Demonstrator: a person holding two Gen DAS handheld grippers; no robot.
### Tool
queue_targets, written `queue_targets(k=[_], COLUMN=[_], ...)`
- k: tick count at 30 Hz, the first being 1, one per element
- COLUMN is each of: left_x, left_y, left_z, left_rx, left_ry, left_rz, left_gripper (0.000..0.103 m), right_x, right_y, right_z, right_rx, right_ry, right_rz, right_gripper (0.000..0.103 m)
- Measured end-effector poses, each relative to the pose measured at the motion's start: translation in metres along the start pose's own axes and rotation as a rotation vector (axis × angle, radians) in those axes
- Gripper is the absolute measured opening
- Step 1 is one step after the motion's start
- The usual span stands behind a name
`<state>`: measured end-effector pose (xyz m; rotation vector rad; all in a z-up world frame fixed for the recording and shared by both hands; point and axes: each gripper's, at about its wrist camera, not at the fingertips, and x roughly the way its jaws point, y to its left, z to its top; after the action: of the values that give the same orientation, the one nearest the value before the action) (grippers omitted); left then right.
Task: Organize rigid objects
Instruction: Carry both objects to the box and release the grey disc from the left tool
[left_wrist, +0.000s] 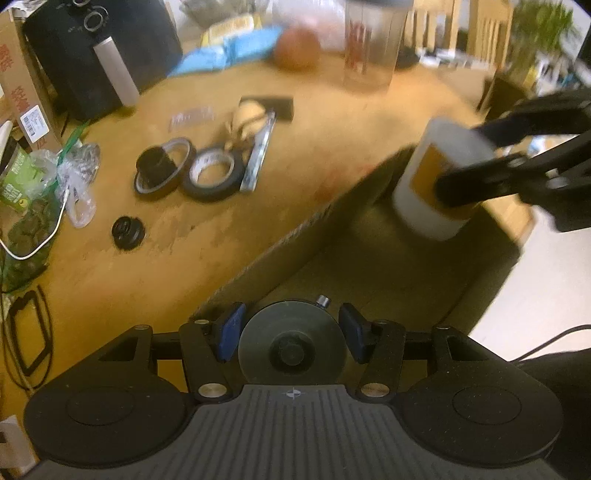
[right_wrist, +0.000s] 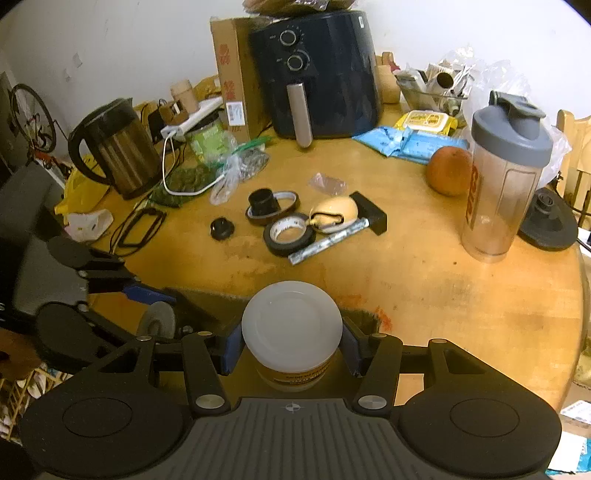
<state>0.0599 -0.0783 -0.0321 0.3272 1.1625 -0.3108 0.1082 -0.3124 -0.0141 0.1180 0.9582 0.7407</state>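
While your right gripper has its blue fingers pressed against both sides of the white jar, that jar hangs over the open cardboard box at the near edge of the worktop. From the left wrist view you see the same jar tilted, with its orange label facing you and the black fingers of the right gripper clamped across it, above the far corner of the box.

Your left gripper has its fingers closed on a dark round disc with a hub in the middle, held low over the box interior; the right wrist view shows that gripper at the left with the disc edge-on.

Out on the worktop, a black tape roll lies touching a silver wrapped stick and a cream-coloured mouse-shaped item. Just beside them, a brown tape ring has a short black cylinder standing in it, and a small black knob sits apart to the left. A shaker bottle stands upright at the right, near an orange.
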Motion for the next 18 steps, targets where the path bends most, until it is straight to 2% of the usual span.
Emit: queue_targets(k=[3, 8, 11, 18], left_x=[0.001, -0.027, -0.043, -0.061], left_y=[-0.001, 0.011, 0.017, 0.035], left_z=[-0.002, -0.013, -0.021, -0.041], left_rx=[-0.016, -0.119, -0.173, -0.342], left_ry=[-0.013, -0.101, -0.142, -0.182], left_rz=[0.051, 0.002, 0.004, -0.002], left_gripper=[0.055, 0.056, 0.056, 0.056], right_x=[0.002, 0.006, 0.010, 0.020], right_y=[0.002, 0.004, 0.003, 0.002], right_z=[-0.006, -0.016, -0.019, -0.022], right_rx=[-0.006, -0.020, -0.014, -0.033], right_ry=[0.011, 0.020, 0.022, 0.023], right_rz=[-0.015, -0.045, -0.059, -0.083], right_gripper=[0.057, 0.057, 0.057, 0.057])
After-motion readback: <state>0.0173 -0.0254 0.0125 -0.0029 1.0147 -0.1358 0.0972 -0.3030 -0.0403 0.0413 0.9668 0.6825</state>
